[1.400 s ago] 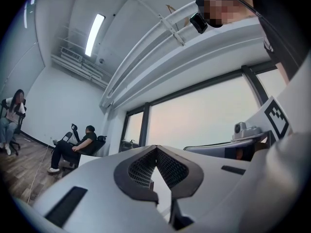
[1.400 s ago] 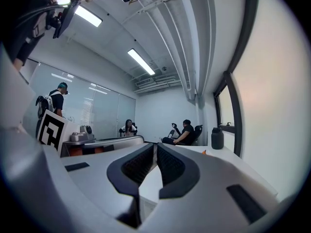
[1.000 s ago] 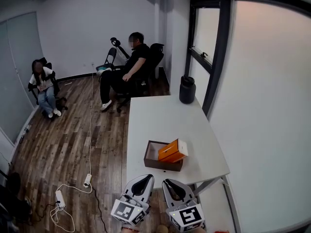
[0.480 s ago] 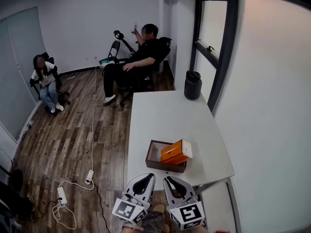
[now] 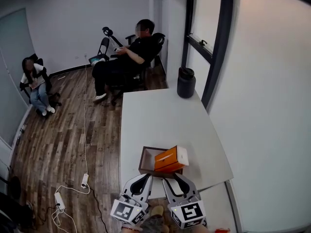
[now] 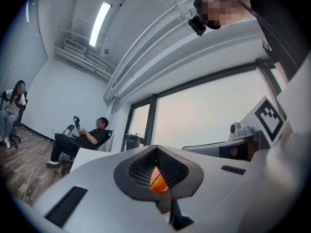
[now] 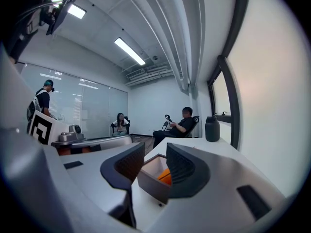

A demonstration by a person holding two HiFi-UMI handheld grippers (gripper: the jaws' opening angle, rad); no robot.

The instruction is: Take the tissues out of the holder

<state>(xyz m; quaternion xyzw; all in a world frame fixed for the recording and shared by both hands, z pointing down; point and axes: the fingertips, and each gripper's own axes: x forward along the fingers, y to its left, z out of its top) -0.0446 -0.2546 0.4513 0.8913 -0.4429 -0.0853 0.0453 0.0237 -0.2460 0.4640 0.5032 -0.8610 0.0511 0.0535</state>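
Observation:
A brown open-top holder (image 5: 145,162) stands near the front edge of the white table (image 5: 165,115). An orange tissue pack (image 5: 171,159) lies tilted in it and sticks out over its right rim. Both grippers hover just short of the table's near edge, apart from the holder. My left gripper (image 5: 141,179) has its jaws together, and the orange pack (image 6: 156,181) shows through the small hole behind the tips (image 6: 155,149). My right gripper (image 5: 178,178) is opening, with a clear gap at its tips (image 7: 155,152) and nothing between them. Beyond that gap stand the holder (image 7: 148,176) and the pack (image 7: 165,177).
A black canister (image 5: 186,82) stands at the table's far end by the window. One person sits in a chair (image 5: 129,62) beyond the table, another (image 5: 33,80) at the far left. Power strips and cables (image 5: 59,200) lie on the wood floor to the left.
My right gripper's jaws have parted from shut to a visible gap. The head view has shifted, so the holder now lies closer to both grippers. The left gripper stays shut.

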